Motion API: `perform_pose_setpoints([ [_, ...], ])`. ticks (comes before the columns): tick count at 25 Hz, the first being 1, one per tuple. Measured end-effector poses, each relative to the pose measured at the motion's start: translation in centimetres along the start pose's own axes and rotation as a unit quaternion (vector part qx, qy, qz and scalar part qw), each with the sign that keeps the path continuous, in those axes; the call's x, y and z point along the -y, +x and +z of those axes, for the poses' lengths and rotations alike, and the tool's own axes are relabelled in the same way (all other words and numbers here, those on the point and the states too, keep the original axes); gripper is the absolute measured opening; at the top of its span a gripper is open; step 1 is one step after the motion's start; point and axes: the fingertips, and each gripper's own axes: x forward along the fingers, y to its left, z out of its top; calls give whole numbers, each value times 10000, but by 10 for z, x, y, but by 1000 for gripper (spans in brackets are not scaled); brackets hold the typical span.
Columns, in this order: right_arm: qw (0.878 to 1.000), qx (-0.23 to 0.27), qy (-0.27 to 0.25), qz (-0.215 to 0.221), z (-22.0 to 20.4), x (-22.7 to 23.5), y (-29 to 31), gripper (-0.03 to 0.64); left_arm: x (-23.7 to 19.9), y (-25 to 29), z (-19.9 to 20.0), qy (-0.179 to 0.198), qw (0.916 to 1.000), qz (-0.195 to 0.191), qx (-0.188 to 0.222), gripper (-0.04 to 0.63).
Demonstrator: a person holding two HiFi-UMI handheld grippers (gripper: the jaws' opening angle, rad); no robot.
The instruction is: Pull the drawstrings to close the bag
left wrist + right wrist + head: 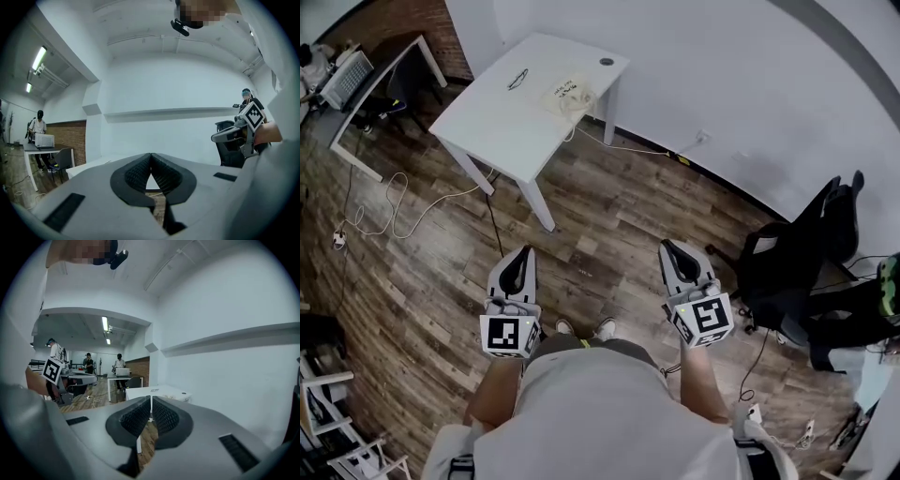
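A cream drawstring bag point(569, 94) lies on the far side of a white table point(502, 117), its cord hanging over the table's edge. Both grippers are held close to the person's body, well short of the table and over the wooden floor. My left gripper point(522, 255) is shut with nothing between its pads point(140, 171). My right gripper point(671, 249) is shut too and holds nothing. In the right gripper view the table point(161, 392) shows small beyond the closed jaws.
A small dark object point(517, 79) lies on the table near the bag. A black office chair point(797, 253) stands at the right, with cables on the floor point(394, 202) at the left. A second desk point(356, 80) sits at the top left. People stand at a far desk point(117, 366).
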Motion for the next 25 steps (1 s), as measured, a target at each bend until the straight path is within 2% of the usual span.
perform_pose_setpoints([
  [4,9997,31,77,223,-11,12,-11,38,25,8,-2,35,10000,-3,22,17],
  [8,9990,-53,-34,435,-17,11,-17,38,43,17,-19,33,9998,-116,-175,17],
  [15,9993,-225,74,306,-40,55,-15,38,71,69,-26,130,9991,-382,-126,17],
  [20,9990,-390,60,207,-50,98,25,38,59,122,-56,-55,9984,-436,-355,17],
  [23,9982,-505,-40,331,-52,125,71,38,42,175,-69,-116,9984,-390,-381,17],
  [25,9965,-709,-66,442,-58,142,101,38,33,207,-73,-28,9987,-348,-372,17],
])
